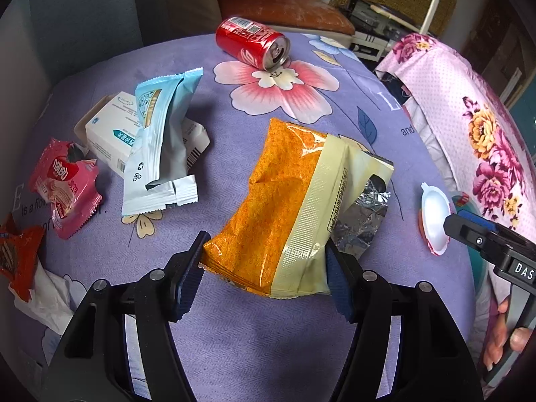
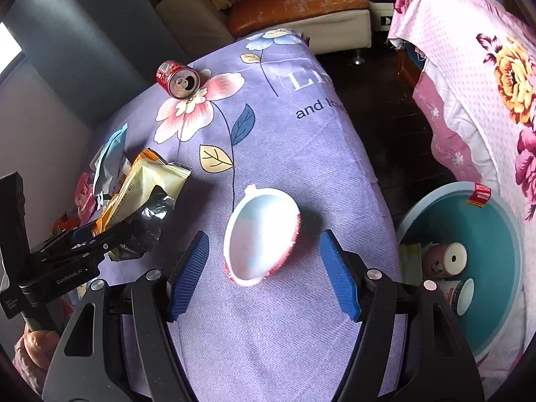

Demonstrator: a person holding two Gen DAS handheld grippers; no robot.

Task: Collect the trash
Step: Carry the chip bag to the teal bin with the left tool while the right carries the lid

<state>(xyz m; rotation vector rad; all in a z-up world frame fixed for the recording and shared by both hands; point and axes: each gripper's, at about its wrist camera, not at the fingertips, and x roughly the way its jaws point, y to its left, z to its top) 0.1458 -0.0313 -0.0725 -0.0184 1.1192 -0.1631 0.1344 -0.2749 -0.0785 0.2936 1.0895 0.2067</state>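
Note:
An orange and cream snack bag (image 1: 278,207) lies on the purple flowered cloth (image 1: 234,335). My left gripper (image 1: 264,274) is open with its jaws on either side of the bag's near end. A white cup with a red rim (image 2: 261,234) lies on its side on the cloth. My right gripper (image 2: 264,268) is open and astride the cup, with gaps on both sides. The bag (image 2: 140,187) and the left gripper (image 2: 90,238) also show in the right wrist view. A teal bin (image 2: 482,268) at the lower right holds two cups and other trash.
A red can (image 1: 251,43) lies on its side at the far edge. A pale blue wrapper (image 1: 160,144) rests on a white box (image 1: 110,134). A pink wrapper (image 1: 67,184), a red wrapper (image 1: 16,254) and a tissue (image 1: 50,301) lie at the left. A pink flowered cover (image 1: 469,117) hangs right.

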